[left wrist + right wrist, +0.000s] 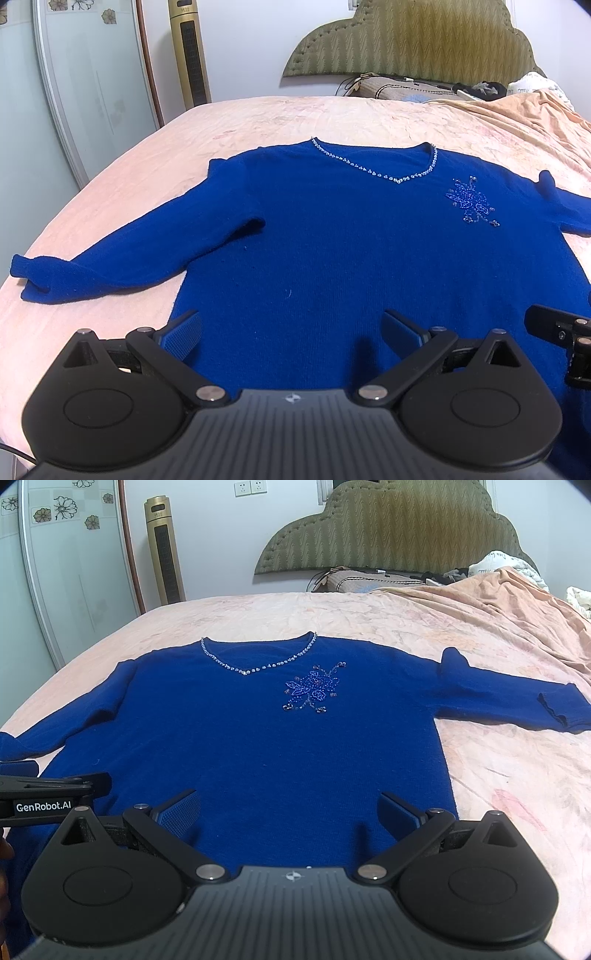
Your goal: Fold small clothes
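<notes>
A blue sweater [332, 240] lies flat on a bed with a pink sheet [122, 173]. Its front faces up and its neck points away from the cameras, toward the green headboard [410, 40]. Shiny little beads [369, 170] run along the V-shaped neck, and a sparkly beaded flower [314, 688] sits on the chest just below the neck. One sleeve [110, 273] stretches out to the left, with its end near the edge of the bed. The other sleeve [517, 701] stretches out to the right across the sheet. The left gripper [291, 332] hangs just above the bottom part of the sweater, near its left edge. Its two fingers are spread wide apart and hold nothing. The right gripper [290, 810] hangs above the bottom part of the sweater too, closer to its right edge. Its fingers are also spread wide and hold nothing. The two grippers are side by side, and each one peeks into the edge of the other's view. A rumpled peach blanket [498, 602] is bunched up on the far right of the bed. A brown pillow [399, 90] rests against the headboard. A tall gold fan [164, 550] stands by the wall, next to a big mirror [92, 85] with flower stickers.
</notes>
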